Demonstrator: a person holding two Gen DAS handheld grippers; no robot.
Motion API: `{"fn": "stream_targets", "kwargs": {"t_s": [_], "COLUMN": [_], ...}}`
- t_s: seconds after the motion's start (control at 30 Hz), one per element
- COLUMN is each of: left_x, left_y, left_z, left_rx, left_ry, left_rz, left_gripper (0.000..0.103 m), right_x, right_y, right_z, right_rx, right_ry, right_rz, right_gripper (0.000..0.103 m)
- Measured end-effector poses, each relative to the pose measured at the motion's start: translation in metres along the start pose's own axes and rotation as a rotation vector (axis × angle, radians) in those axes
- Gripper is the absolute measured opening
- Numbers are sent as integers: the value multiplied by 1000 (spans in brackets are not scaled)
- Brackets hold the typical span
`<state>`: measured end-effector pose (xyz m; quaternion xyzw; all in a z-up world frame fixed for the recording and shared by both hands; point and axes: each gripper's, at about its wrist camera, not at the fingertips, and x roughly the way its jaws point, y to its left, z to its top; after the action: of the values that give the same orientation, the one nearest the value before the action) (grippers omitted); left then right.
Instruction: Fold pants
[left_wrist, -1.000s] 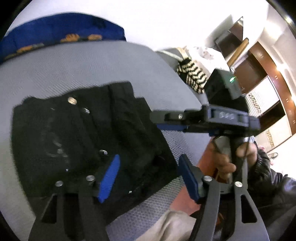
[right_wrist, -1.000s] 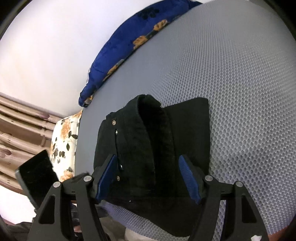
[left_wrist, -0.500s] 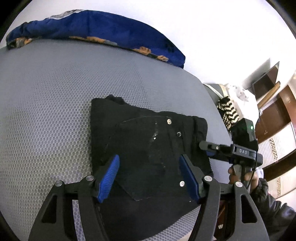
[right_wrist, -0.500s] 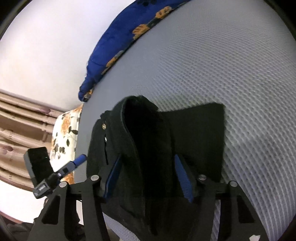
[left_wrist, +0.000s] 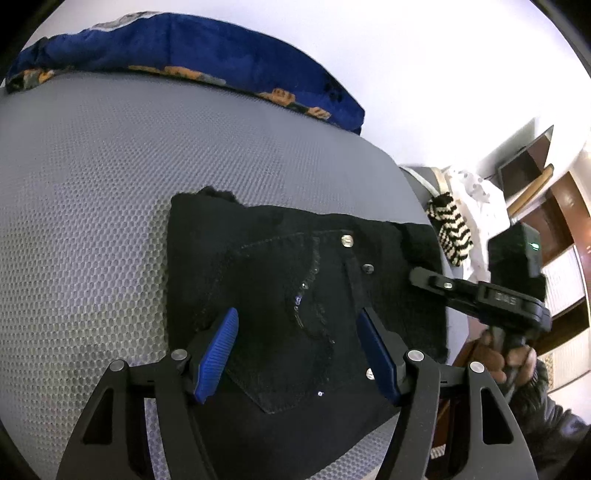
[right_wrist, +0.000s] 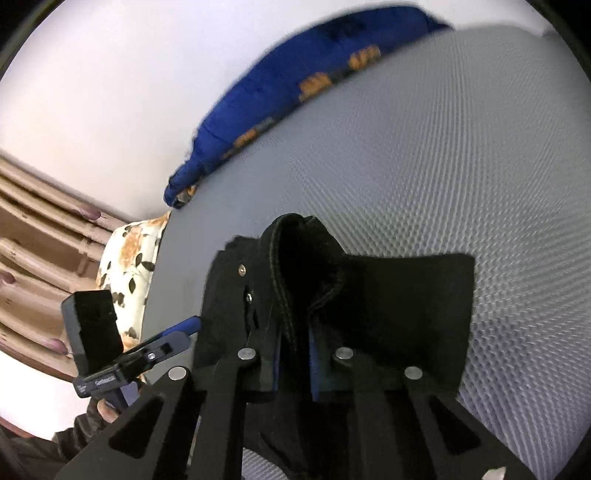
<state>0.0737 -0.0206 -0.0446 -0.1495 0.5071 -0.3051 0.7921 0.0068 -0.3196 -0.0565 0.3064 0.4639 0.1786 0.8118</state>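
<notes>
Black pants (left_wrist: 280, 280), folded into a small rectangle with rivets and a back pocket showing, lie on a grey mesh surface (left_wrist: 92, 184). My left gripper (left_wrist: 297, 350) hovers open over their near edge, with the cloth below the blue pads and not pinched. The right gripper (left_wrist: 432, 280) reaches in at the pants' right edge. In the right wrist view, its jaws (right_wrist: 293, 365) are closing, with the pads pressed on a raised fold of the pants (right_wrist: 406, 295). The left gripper (right_wrist: 184, 328) shows at the left there.
A blue floral pillow (left_wrist: 184, 55) lies along the far edge of the surface. A black-and-white striped item (left_wrist: 450, 236) and wooden furniture stand beyond the right edge. A floral cloth (right_wrist: 125, 251) hangs past the left edge. A hand (left_wrist: 495, 354) holds the right gripper's handle.
The left gripper swung over the pants and stayed open. The right gripper's jaws closed from wide apart onto the raised fold, and it lifted slightly.
</notes>
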Motion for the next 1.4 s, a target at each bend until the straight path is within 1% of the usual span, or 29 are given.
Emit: {"fn": "stream_targets", "kwargs": {"t_s": [0.03, 0.1, 0.2, 0.23, 0.3, 0.33, 0.37, 0.4, 0.47, 0.5, 0.57, 0.67, 0.77, 0.83, 0.87, 0.9, 0.93, 1.0, 1.07, 1.17, 1.3, 1.4], "left_x": [-1, -1, 1, 2, 6, 9, 13, 18, 30, 34, 41, 40, 37, 35, 33, 33, 32, 28, 26, 22, 20, 21], "left_y": [-2, -8, -19, -23, -28, -30, -32, -33, -33, -32, -30, -31, -34, -35, -35, -34, -33, -32, -31, -29, -28, -32], "left_z": [1, 3, 3, 2, 0, -1, -2, -4, -8, -10, -14, -17, -22, -26, -30, -33, -36, -43, -47, -55, -64, -66], "left_rx": [7, 28, 71, 83, 101, 111, 122, 134, 146, 151, 160, 164, 171, 180, 186, 191, 196, 211, 213, 216, 241, 245], "left_ry": [-4, -4, 1, 5, 17, 27, 45, 69, 114, 124, 137, 134, 139, 145, 148, 154, 161, 165, 174, 181, 175, 175], "left_rz": [-6, -15, -24, -33, -51, -52, -57, -65, -53, -49, -40, -41, -36, -33, -35, -35, -33, -33, -33, -32, -23, -6], "left_gripper": [67, 67, 67, 67, 67, 67, 67, 67, 67, 67, 67, 67, 67, 67, 67, 67, 67, 67, 67, 67, 67, 67], "right_x": [-7, -21, -29, -28, -20, -17, -14, -12, -14, -17, -25, -40, -55, -57, -55, -55, -56, -60, -66, -72, -66, -59], "right_y": [0, -4, -20, -33, -51, -60, -62, -64, -65, -64, -63, -59, -54, -49, -46, -44, -41, -39, -38, -38, -50, -49], "right_z": [-2, -7, -16, -20, -27, -29, -28, -27, -25, -26, -29, -44, -62, -73, -77, -82, -86, -87, -90, -100, -109, -106], "right_rx": [15, 30, 93, 141, 199, 215, 217, 221, 233, 234, 229, 213, 223, 217, 213, 205, 182, 180, 190, 186, 212, 204], "right_ry": [-18, -58, -86, -77, -50, -44, -34, -21, -12, -6, 1, 11, 20, 46, 63, 71, 65, 59, 57, 69, 81, 92], "right_rz": [-16, -89, -161, -179, -200, -194, -189, -191, -195, -195, -208, -222, -205, -196, -197, -218, -245, -242, -234, -245, -258, -278], "right_gripper": [10, 10, 10, 10, 10, 10, 12, 21, 28, 33, 36, 36, 36, 31, 24, 18, 15, 12, 11, 11, 11, 11]}}
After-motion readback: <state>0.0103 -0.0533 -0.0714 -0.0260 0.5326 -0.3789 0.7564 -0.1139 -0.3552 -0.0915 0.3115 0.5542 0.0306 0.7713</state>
